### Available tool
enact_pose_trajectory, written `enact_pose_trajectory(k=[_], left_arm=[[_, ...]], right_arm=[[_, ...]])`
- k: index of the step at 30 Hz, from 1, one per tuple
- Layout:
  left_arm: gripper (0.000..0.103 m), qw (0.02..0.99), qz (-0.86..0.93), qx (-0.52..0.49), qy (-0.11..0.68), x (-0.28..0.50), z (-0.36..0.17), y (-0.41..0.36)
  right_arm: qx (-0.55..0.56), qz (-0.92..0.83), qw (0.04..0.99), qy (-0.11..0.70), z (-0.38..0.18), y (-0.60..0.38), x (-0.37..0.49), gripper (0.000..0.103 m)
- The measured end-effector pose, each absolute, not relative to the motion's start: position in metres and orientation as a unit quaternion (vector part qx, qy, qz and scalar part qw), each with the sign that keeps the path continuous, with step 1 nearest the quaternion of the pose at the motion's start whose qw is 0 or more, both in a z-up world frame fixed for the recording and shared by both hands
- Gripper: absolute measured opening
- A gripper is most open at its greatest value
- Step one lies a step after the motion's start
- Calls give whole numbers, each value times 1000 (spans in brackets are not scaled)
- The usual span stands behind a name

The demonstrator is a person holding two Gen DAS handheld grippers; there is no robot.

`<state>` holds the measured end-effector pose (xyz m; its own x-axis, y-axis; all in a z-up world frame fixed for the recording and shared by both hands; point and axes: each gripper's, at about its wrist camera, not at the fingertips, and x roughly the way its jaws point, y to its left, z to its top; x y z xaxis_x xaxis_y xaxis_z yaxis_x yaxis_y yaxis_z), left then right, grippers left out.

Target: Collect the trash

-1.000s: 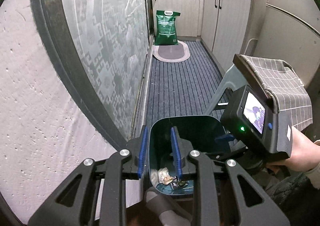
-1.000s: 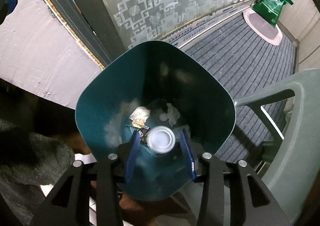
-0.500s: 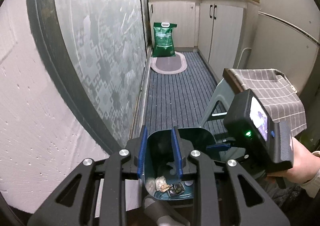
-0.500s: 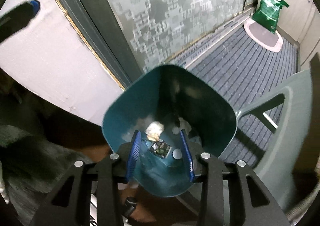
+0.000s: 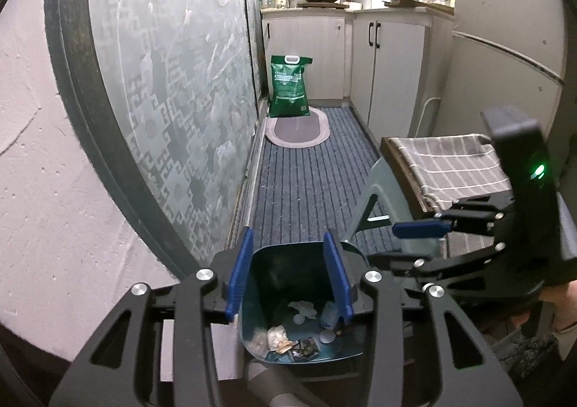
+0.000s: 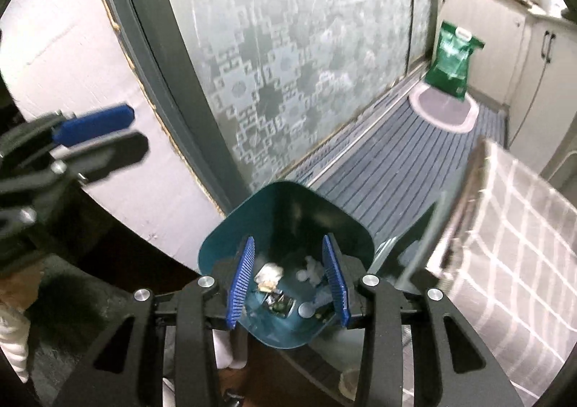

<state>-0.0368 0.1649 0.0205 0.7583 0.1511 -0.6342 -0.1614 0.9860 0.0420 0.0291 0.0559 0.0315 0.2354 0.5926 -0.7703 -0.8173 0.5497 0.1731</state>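
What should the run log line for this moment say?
phase: trash dropped | left gripper: open, empty | right gripper: open, empty | teal bin: wrappers, paper scraps inside

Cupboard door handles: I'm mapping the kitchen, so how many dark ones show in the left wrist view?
3: one small handle on the far cupboard beside the glass door, and a close pair on the nearer cupboard, right of it. Others may be hidden.

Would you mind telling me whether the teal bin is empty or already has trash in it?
Not empty: the teal bin holds crumpled paper, a dark wrapper and small caps at the bottom, far from full.
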Motion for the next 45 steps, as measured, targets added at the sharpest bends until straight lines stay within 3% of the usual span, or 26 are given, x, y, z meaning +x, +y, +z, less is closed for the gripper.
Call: enact_pose_trajectory(k=[4, 10, 18, 27, 45], left_arm=[[51, 941, 81, -13, 329, -42, 22, 157], [61, 945, 80, -26, 317, -49, 22, 147], [79, 951, 73, -34, 300, -58, 24, 133], [98, 955, 86, -32, 280, -71, 23, 120], [100, 961, 110, -27, 254, -94, 26, 101]], right_arm=[[-133, 446, 791, 397, 46, 39, 23, 42], [-135, 440, 804, 376, 61, 19, 12, 54], [-137, 418, 828, 347, 76, -13, -2, 82], [-129, 393, 848, 333, 74, -38, -18, 99], [-99, 339, 888, 295, 84, -83, -54, 99]])
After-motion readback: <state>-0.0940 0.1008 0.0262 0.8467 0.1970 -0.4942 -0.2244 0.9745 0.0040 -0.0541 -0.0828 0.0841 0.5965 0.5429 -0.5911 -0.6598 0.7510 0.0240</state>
